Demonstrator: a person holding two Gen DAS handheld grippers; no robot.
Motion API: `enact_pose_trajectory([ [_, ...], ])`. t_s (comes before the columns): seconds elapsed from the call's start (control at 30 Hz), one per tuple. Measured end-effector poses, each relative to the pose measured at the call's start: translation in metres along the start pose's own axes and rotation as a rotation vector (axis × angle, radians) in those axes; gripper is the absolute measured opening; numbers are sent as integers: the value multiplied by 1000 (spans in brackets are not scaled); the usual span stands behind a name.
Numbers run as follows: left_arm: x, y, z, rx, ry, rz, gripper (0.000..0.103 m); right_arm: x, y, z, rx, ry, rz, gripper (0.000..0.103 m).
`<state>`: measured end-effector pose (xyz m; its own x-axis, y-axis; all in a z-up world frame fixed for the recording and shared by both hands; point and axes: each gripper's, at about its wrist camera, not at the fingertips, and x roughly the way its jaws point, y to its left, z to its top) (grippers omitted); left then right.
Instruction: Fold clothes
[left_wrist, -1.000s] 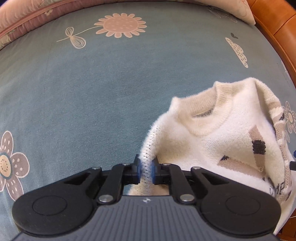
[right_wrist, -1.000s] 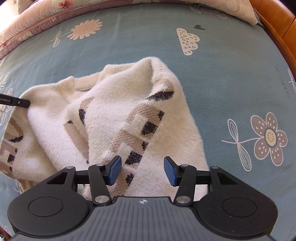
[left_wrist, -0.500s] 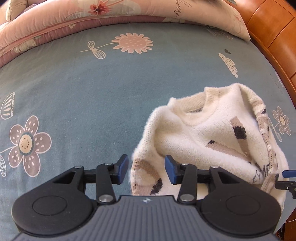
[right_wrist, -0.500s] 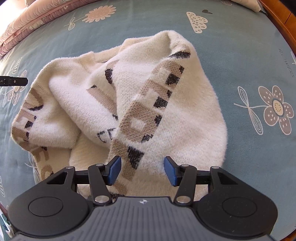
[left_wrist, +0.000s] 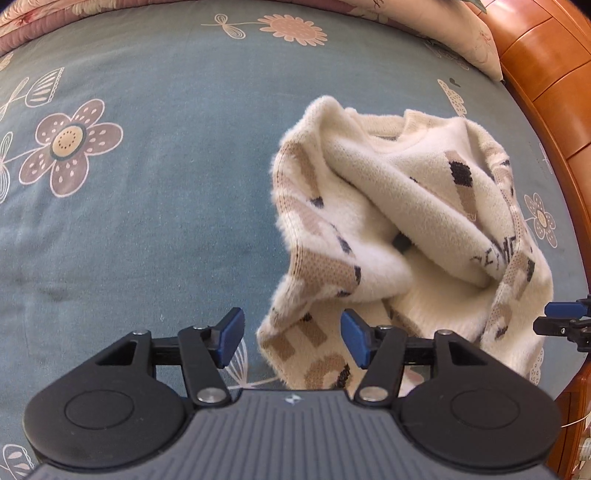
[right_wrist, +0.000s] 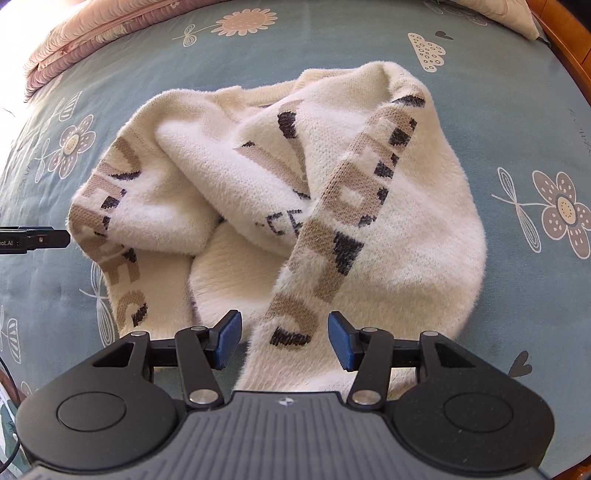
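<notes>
Left wrist view first: the left gripper hangs over the bed with its jaws opening, blue pads spread apart and pressing on nothing. Below the gap lies the lower left corner of the sweater, cream and fluffy with tan and black lettering, but the pads are clear of the knit. That sweater sits crumpled on the blue-green bedsheet, a sleeve flopped across its front, collar toward the far side. Off at the right edge you can catch the tips of the other tool, just beside the garment's hem.

Over to the right wrist view now: the right gripper is released too, jaws standing apart, holding nothing. A patterned sleeve of the sweater runs down under the gap between its pads, apart from them. The left tool's black finger pokes in at the left edge, just beside the folded shoulder. Printed flowers dot the bedsheet, a pink quilt bunches along the far side, and a wooden bed frame curves round the right.
</notes>
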<state>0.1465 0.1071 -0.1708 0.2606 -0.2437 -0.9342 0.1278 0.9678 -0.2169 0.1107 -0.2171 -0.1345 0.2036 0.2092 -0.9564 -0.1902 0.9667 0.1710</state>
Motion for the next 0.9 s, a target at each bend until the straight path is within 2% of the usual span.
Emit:
enact_pose_trajectory([
  [0.2, 34, 9, -33, 40, -21, -17, 58, 20, 20, -26, -52, -40, 47, 57],
  [0.4, 56, 10, -47, 161, -154, 24, 54, 52, 39, -49, -114, -92, 75, 57],
  [0.5, 65, 14, -46, 195, -190, -44, 54, 60, 46, -56, -115, -132, 112, 56],
  [0.6, 71, 14, -45, 238, -222, -77, 54, 66, 51, -58, -118, -154, 143, 56],
  [0.73, 81, 15, -48, 196, -223, -166, 54, 77, 55, -61, -104, -167, 162, 56],
  [0.83, 85, 7, -59, 221, -239, -164, 54, 84, 56, -65, -90, -161, 172, 56],
  [0.87, 84, 6, -62, 217, -247, -163, 53, 85, 56, -66, -85, -153, 174, 56],
  [0.9, 83, 4, -63, 206, -249, -153, 41, 86, 56, -67, -80, -146, 173, 56],
])
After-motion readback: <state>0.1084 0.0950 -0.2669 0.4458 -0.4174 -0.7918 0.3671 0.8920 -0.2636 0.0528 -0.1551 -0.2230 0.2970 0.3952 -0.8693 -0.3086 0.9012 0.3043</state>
